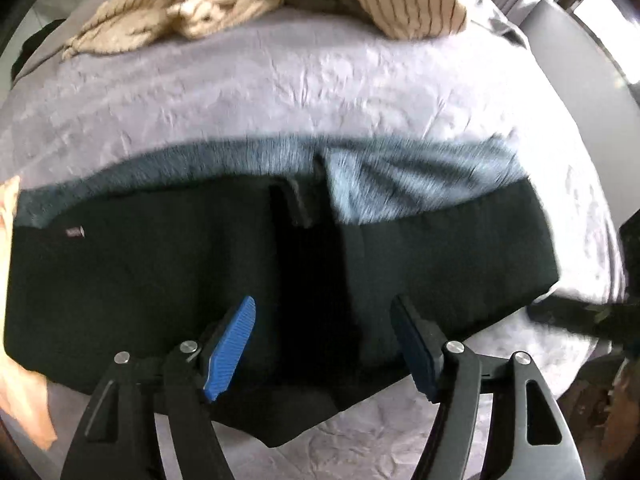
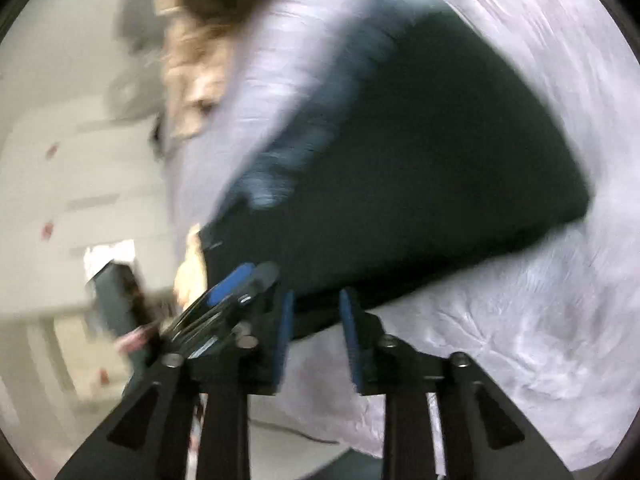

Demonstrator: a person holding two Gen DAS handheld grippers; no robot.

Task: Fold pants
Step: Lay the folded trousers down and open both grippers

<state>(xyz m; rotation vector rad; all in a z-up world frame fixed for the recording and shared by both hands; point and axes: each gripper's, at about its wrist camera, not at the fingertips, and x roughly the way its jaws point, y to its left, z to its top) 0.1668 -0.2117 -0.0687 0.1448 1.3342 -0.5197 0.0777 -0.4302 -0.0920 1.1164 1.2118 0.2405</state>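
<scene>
I am holding my left gripper point(image 1: 322, 344) over the black pants point(image 1: 160, 280), its 2 blue pads standing apart with nothing pressed between them. The pants are lying folded in a wide dark band across the middle of the left wrist frame, on the pale grey bedsheet point(image 1: 280, 92), with a grey fleecy lining point(image 1: 400, 172) showing along their upper edge. Beige striped bedding point(image 1: 192, 4) is sitting bunched at the top. My right gripper point(image 2: 318, 340) is hanging at the near edge of the pants point(image 2: 420, 168) in the lower centre of its blurred frame, jaws apart, clamping nothing.
</scene>
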